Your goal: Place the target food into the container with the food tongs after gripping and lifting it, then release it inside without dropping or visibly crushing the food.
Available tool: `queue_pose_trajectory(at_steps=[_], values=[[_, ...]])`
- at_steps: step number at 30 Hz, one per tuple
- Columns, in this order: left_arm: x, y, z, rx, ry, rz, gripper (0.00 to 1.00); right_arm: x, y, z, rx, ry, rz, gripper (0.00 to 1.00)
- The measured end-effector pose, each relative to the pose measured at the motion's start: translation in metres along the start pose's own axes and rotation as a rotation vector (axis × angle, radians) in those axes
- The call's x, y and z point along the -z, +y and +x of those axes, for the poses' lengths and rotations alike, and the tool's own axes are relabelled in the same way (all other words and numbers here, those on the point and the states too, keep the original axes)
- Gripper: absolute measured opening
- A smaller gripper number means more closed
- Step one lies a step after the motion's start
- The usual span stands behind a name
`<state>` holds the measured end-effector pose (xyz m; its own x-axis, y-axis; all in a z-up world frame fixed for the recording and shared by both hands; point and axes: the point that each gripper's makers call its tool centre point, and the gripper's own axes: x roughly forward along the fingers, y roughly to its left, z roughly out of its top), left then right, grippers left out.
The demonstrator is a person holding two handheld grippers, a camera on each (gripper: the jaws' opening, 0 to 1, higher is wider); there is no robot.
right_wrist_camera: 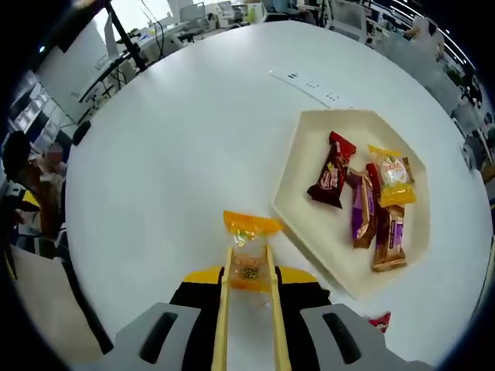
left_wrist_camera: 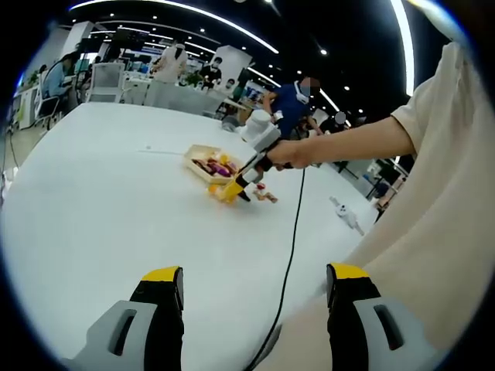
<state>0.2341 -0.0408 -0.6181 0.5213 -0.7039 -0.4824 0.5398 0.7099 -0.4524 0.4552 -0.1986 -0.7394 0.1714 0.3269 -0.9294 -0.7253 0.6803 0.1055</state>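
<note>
In the right gripper view my right gripper (right_wrist_camera: pixel 249 284) is shut on yellow food tongs (right_wrist_camera: pixel 221 325). The tong tips pinch a clear snack packet with orange ends (right_wrist_camera: pixel 249 246), just left of the cream tray (right_wrist_camera: pixel 308 127). The tray holds several wrapped snacks: a dark red one (right_wrist_camera: pixel 331 171), purple ones (right_wrist_camera: pixel 362 209) and a yellow-orange one (right_wrist_camera: pixel 393 175). In the left gripper view a person's hand holds that right gripper (left_wrist_camera: pixel 259 143), with the tongs (left_wrist_camera: pixel 230 190) beside the tray (left_wrist_camera: pixel 193 156). My left gripper (left_wrist_camera: pixel 255 277) stands open over the white table, far from the tray.
A red wrapped snack (right_wrist_camera: pixel 379 320) lies on the table near the tray's lower edge. A white power strip (right_wrist_camera: pixel 311 83) lies beyond the tray. A black cable (left_wrist_camera: pixel 292 232) trails across the round table. A small white object (left_wrist_camera: pixel 346 214) lies at the right. People sit beyond the table.
</note>
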Motion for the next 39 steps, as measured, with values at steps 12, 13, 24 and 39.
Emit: queue_pose_trajectory(at_steps=[12, 13, 24, 39], values=[[-0.003, -0.003, 0.002, 0.012, -0.004, 0.013, 0.75, -0.006, -0.001, -0.009, 0.005, -0.027, -0.001, 0.25], [-0.004, -0.003, 0.002, 0.013, -0.005, 0.014, 0.75, -0.006, -0.001, -0.010, 0.004, -0.028, -0.003, 0.25], [-0.005, -0.006, 0.002, 0.019, -0.008, 0.028, 0.75, -0.012, 0.001, -0.024, -0.002, -0.059, -0.004, 0.25], [-0.007, -0.010, 0.003, 0.030, -0.013, 0.047, 0.75, -0.025, -0.003, -0.040, 0.017, -0.108, -0.009, 0.25]])
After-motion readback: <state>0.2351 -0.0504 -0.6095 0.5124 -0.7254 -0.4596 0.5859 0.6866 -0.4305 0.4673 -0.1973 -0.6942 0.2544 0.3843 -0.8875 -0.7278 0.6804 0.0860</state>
